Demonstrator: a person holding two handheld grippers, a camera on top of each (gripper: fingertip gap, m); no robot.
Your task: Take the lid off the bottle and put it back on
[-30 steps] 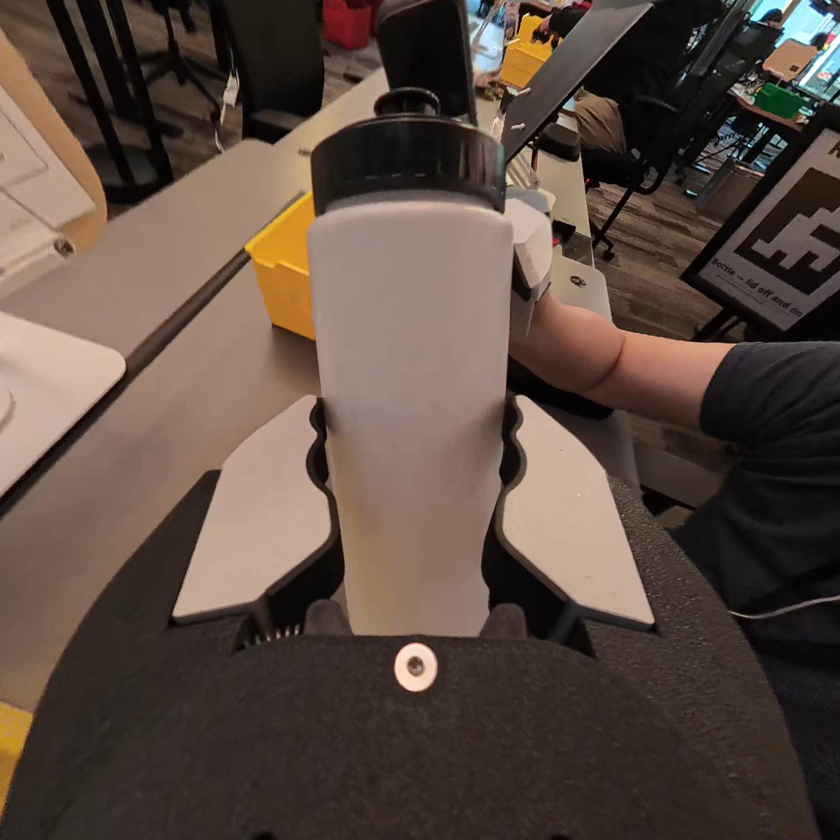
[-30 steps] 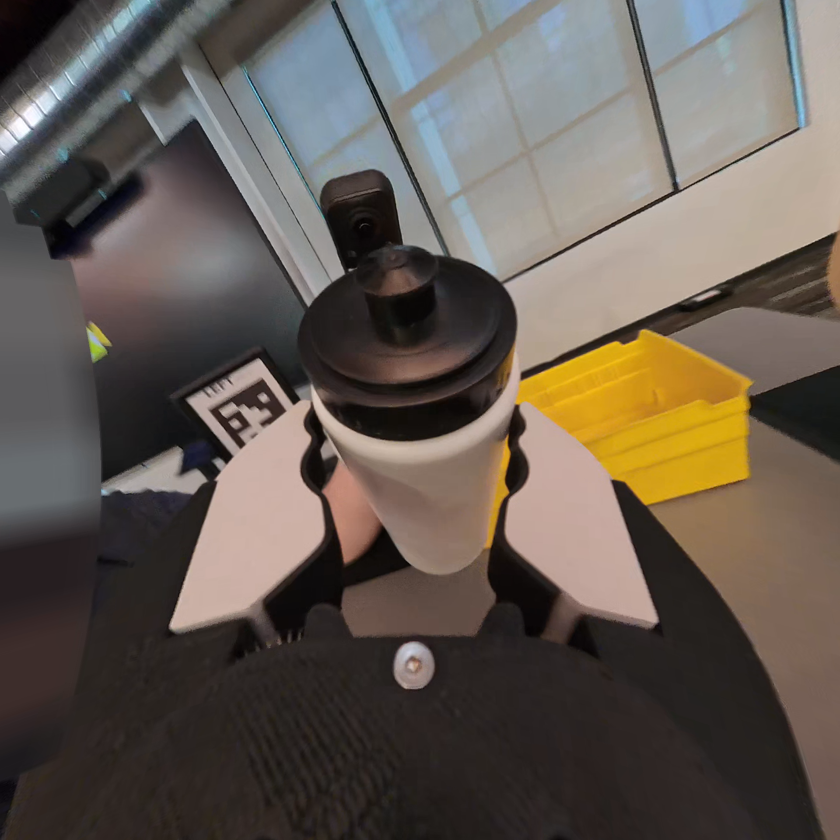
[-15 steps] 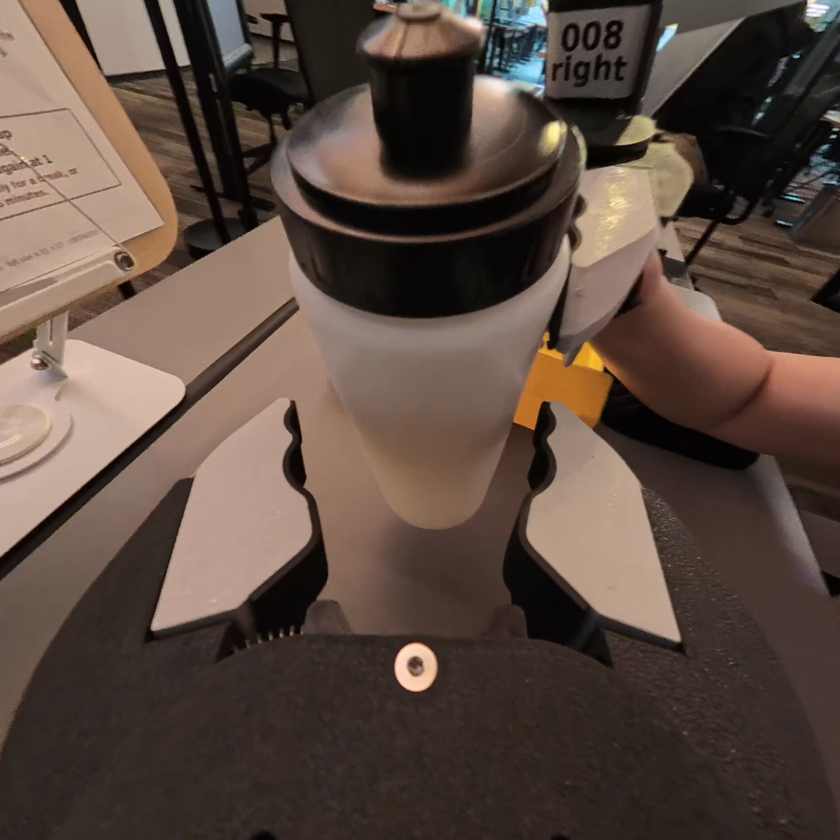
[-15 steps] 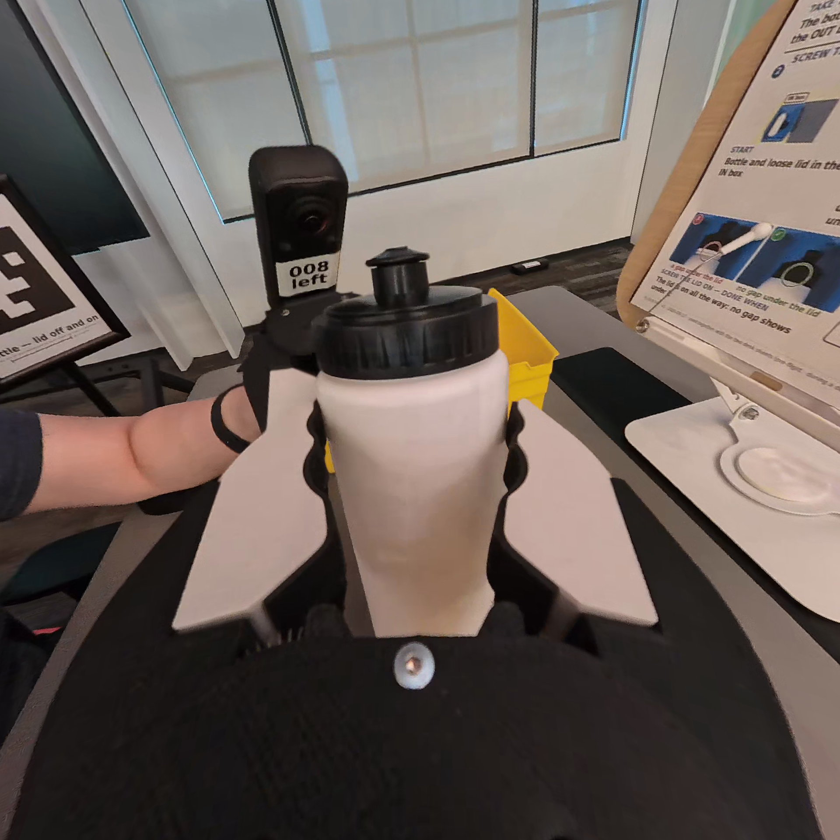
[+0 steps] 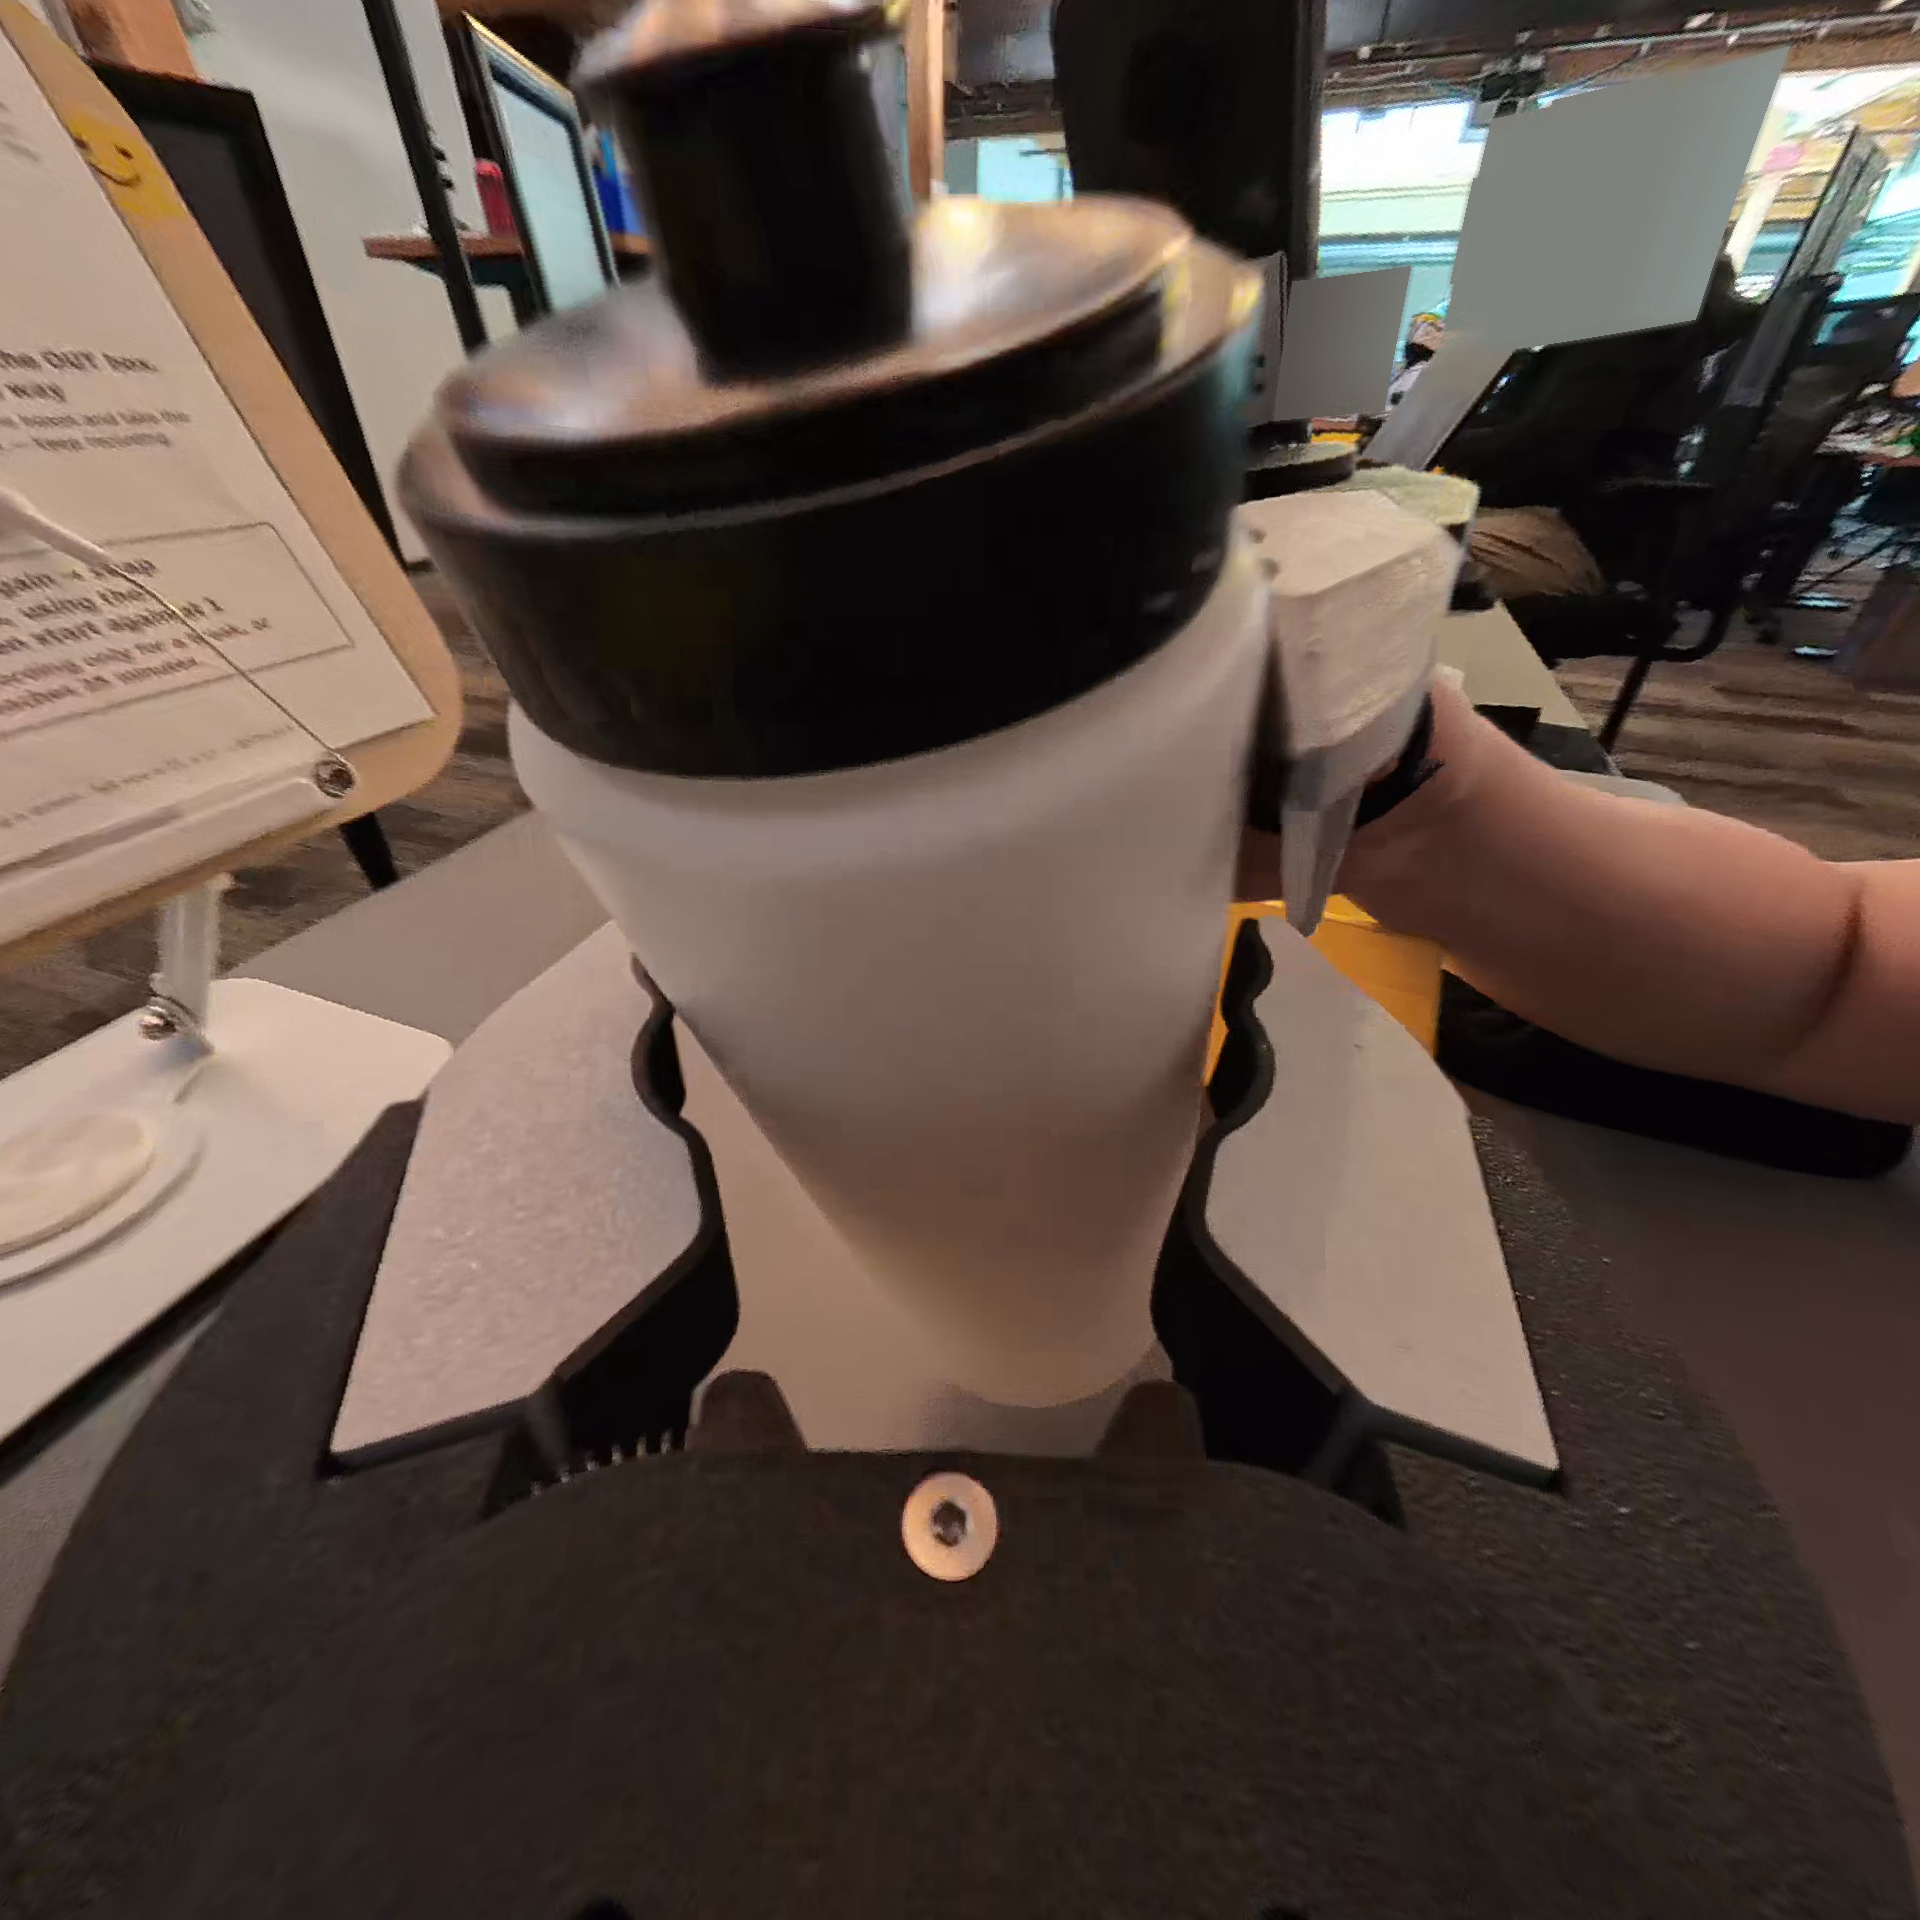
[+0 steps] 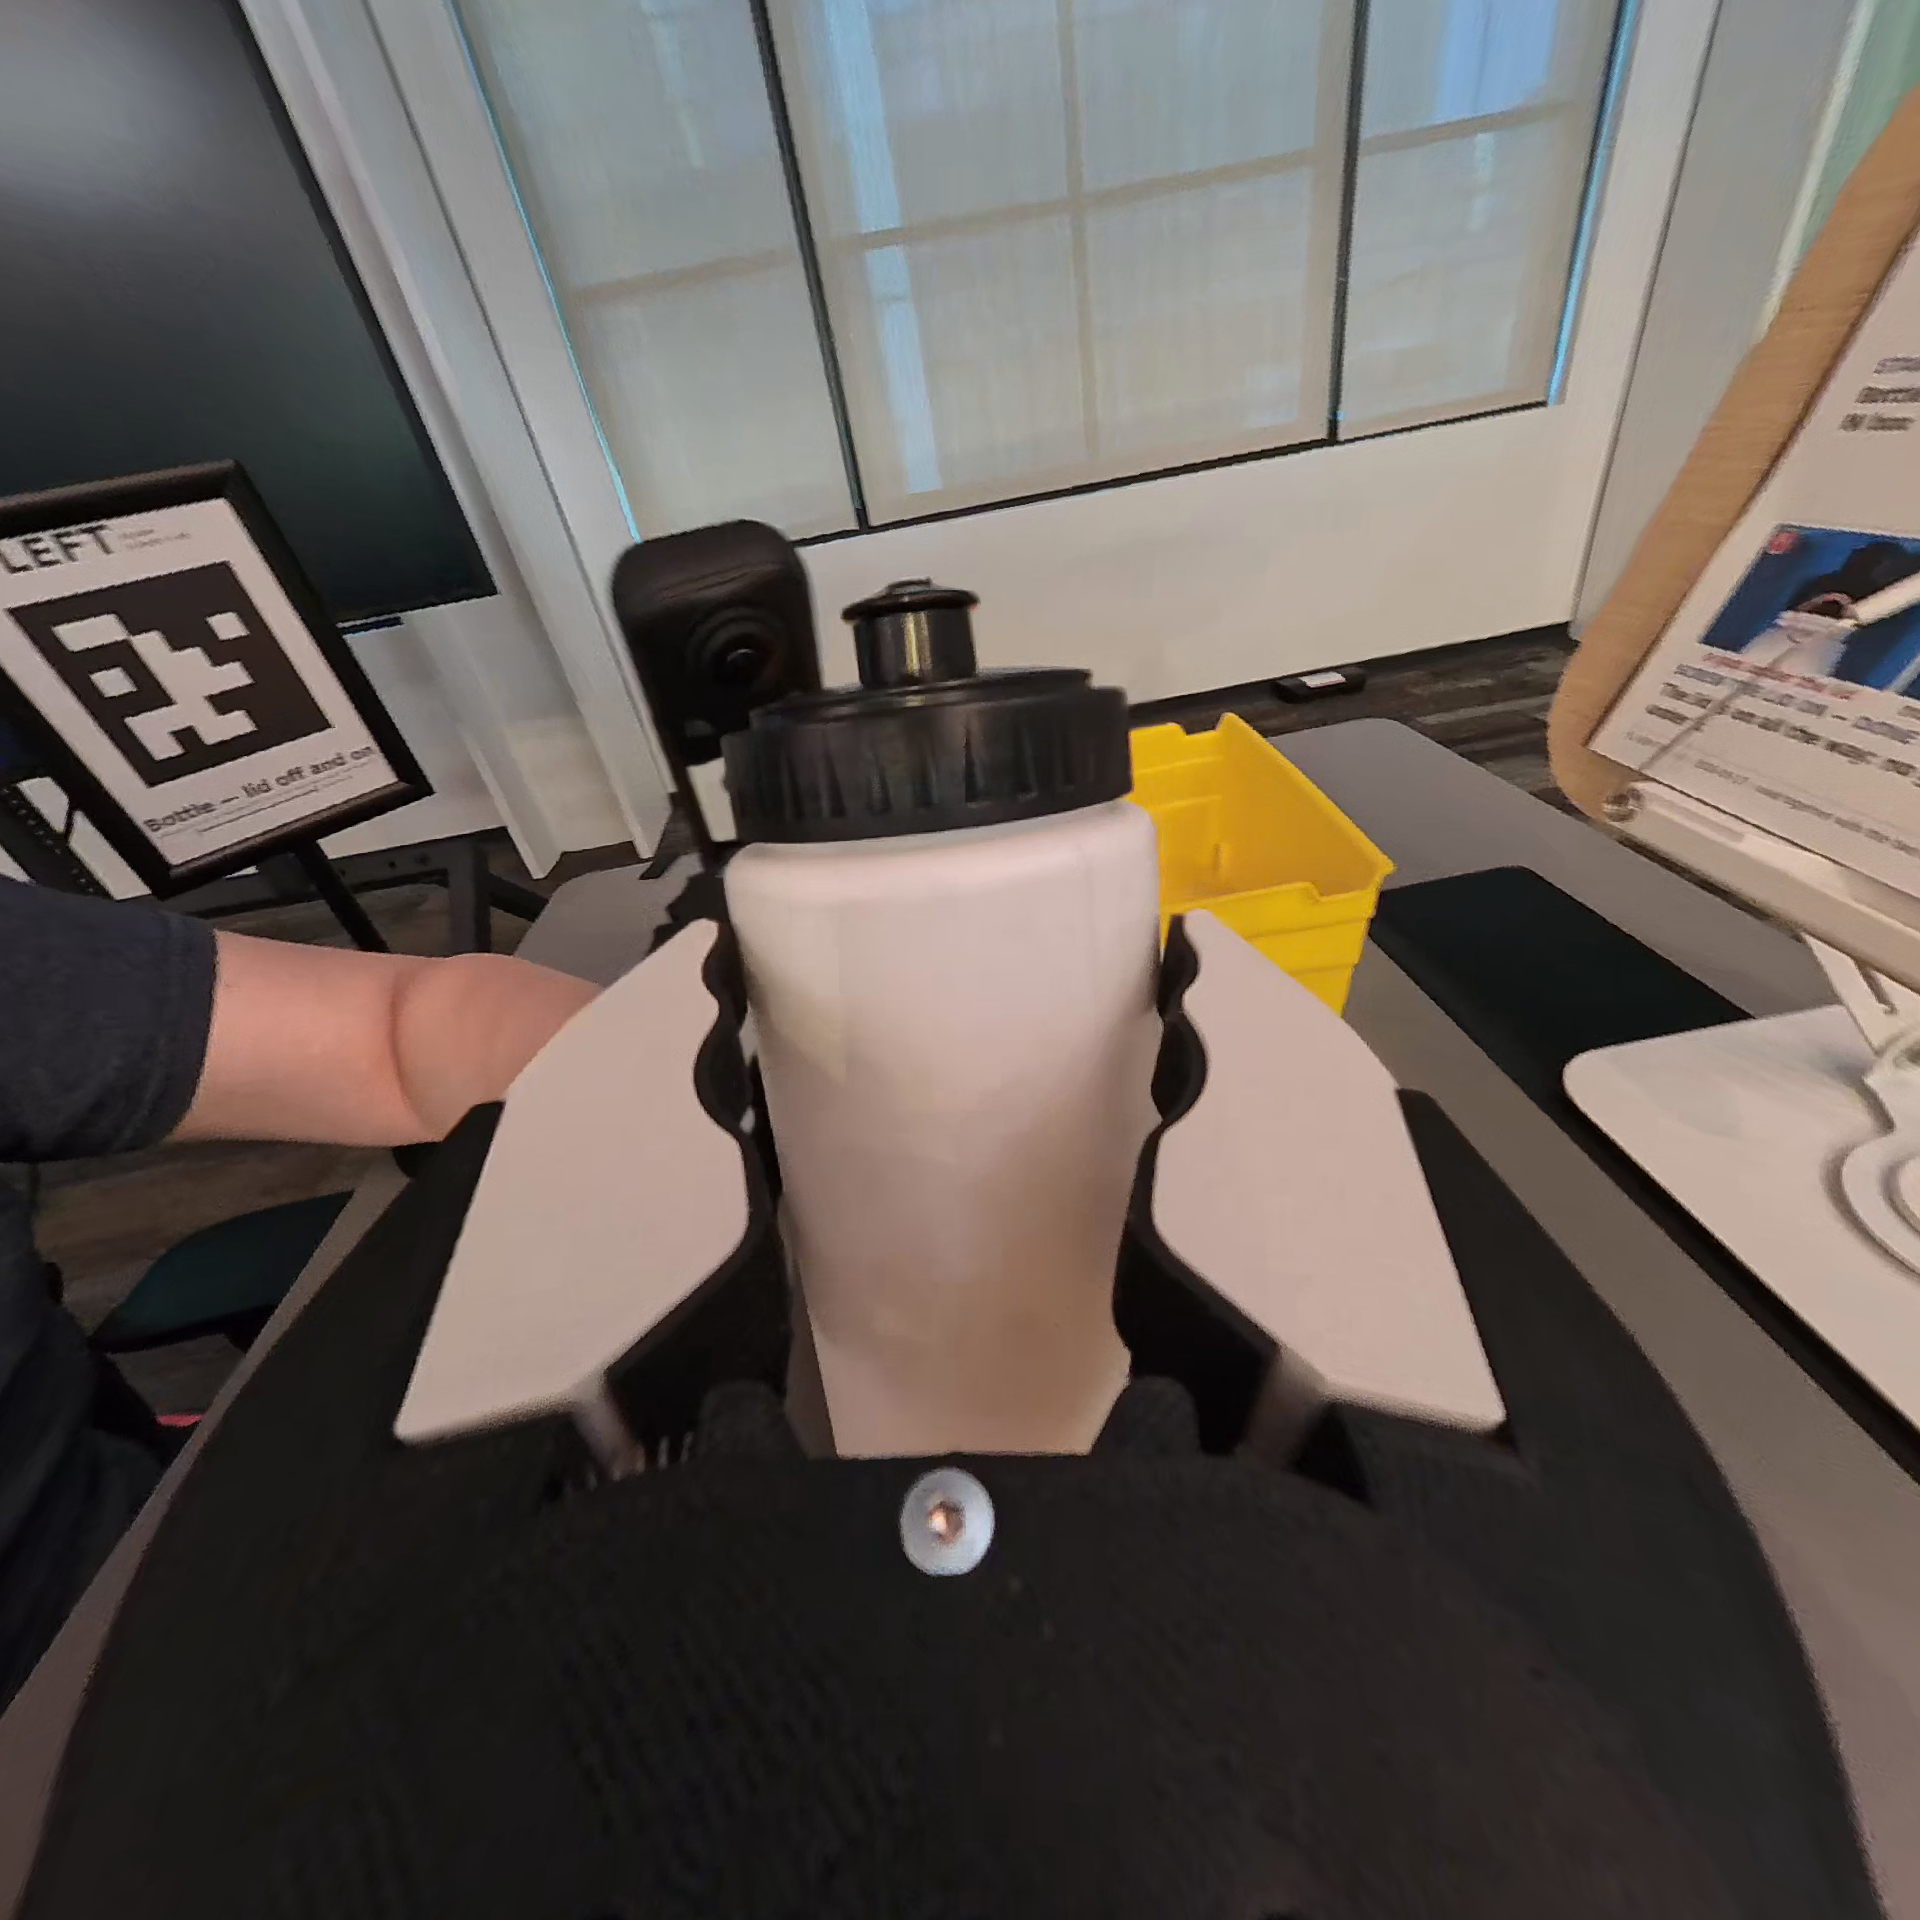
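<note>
A white bottle (image 6: 945, 1091) with a black screw lid (image 6: 925, 769) and pull spout stands upright between my right gripper's (image 6: 945, 966) fingers. The right gripper is shut on the bottle's body below the lid. In the left wrist view the bottle (image 5: 935, 987) and its lid (image 5: 831, 582) loom close and blurred. My left gripper (image 5: 945, 987) is open, with its fingers either side of the bottle's lower part. One finger of the right gripper (image 5: 1351, 665) shows at the bottle's right side, held by a hand. The left gripper's camera (image 6: 717, 644) shows behind the bottle.
A yellow bin (image 6: 1268, 862) stands on the grey table (image 6: 1455, 790) behind the bottle. An instruction board on a white stand (image 5: 156, 520) is at the left of the left wrist view, at the right (image 6: 1766, 623) in the right wrist view. A black mat (image 6: 1538, 956) lies near it. A framed marker sign (image 6: 187, 675) stands beyond the table.
One second ago my left gripper was shut on the bottle; it has opened and let go. My right gripper has closed on the body and brought it upright. The bottle now looms closer to the left camera.
</note>
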